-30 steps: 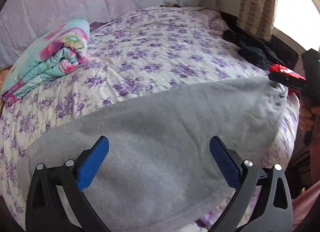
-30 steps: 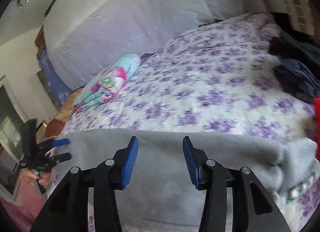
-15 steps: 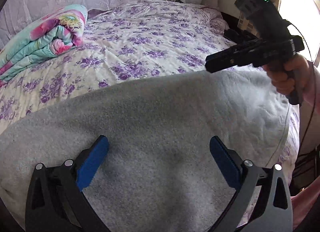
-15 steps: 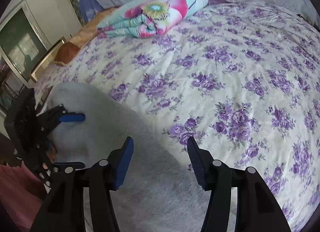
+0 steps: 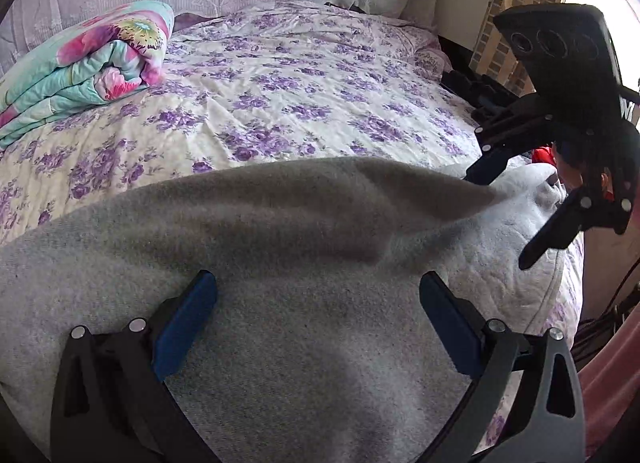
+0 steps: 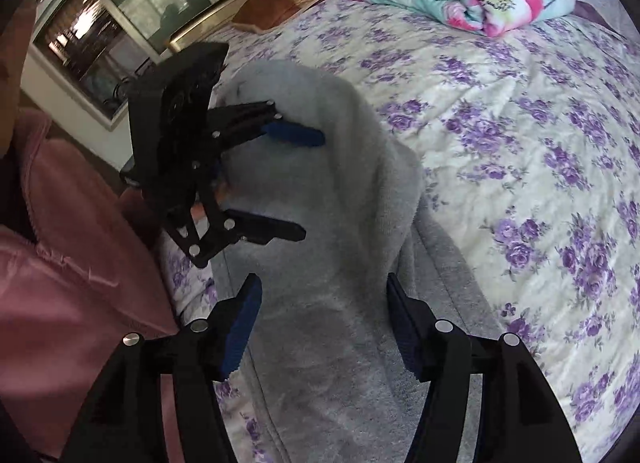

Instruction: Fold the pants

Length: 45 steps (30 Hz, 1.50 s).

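A second ago my right gripper (image 6: 322,319) hung over the pants (image 5: 280,303) lying flat along the near edge of the bed (image 5: 300,83). It has since swung round to face my left gripper (image 5: 316,315), and the far edge of the grey cloth now stands up in a ridge by its upper finger. I cannot tell whether that finger is lifting the fabric. Both grippers are spread wide and neither pinches anything; my left one hovers over the middle of the pants. I judge the first fold is only being set up: nothing is doubled over yet, so a grasp on that raised edge must come first. The folded quilt (image 5: 80,59) sits well apart at the bed's far left corner.
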Motion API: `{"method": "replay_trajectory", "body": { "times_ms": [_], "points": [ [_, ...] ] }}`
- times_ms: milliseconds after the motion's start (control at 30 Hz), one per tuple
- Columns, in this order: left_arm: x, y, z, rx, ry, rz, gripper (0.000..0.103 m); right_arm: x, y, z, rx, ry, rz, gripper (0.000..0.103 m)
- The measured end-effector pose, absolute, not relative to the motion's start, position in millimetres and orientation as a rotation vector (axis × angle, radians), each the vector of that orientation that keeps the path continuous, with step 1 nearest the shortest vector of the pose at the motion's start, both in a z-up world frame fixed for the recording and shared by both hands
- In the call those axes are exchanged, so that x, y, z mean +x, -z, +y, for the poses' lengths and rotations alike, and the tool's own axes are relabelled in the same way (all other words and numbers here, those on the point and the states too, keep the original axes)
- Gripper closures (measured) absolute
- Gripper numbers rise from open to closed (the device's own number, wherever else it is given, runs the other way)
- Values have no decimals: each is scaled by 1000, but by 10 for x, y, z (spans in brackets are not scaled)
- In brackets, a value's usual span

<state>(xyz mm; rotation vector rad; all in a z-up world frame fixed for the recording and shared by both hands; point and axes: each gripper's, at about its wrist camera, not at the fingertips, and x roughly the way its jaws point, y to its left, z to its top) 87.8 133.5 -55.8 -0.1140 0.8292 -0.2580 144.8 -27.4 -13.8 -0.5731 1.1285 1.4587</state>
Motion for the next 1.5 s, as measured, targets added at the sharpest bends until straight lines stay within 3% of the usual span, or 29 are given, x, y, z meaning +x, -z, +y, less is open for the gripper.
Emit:
{"method": "replay_trajectory", "body": {
  "times_ms": [300, 533, 733, 800, 1200, 1333, 1500],
  "points": [
    [875, 559, 1323, -115, 257, 828, 5, 1643, 317, -213, -707, -1346, 1219, 38],
    [880, 554, 1309, -120, 260, 828, 5, 1369, 73, -381, -782, -1411, 1100, 38],
    [886, 552, 1300, -118, 260, 828, 5, 1627, 384, -534, -778, -1232, 1217, 39],
    [882, 554, 1306, -118, 259, 828, 5, 1607, 442, -553, -737, -1285, 1249, 31],
    [884, 557, 1317, -118, 262, 827, 5, 1967, 497, -152, -255, -1679, 1343, 26],
    [890, 553, 1315, -122, 264, 826, 5, 2037, 562, -326, -343, -1548, 1328, 32],
    [891, 554, 1315, -123, 263, 826, 5, 2119, 501, -477, -416, -1452, 1325, 31]
  ]
}}
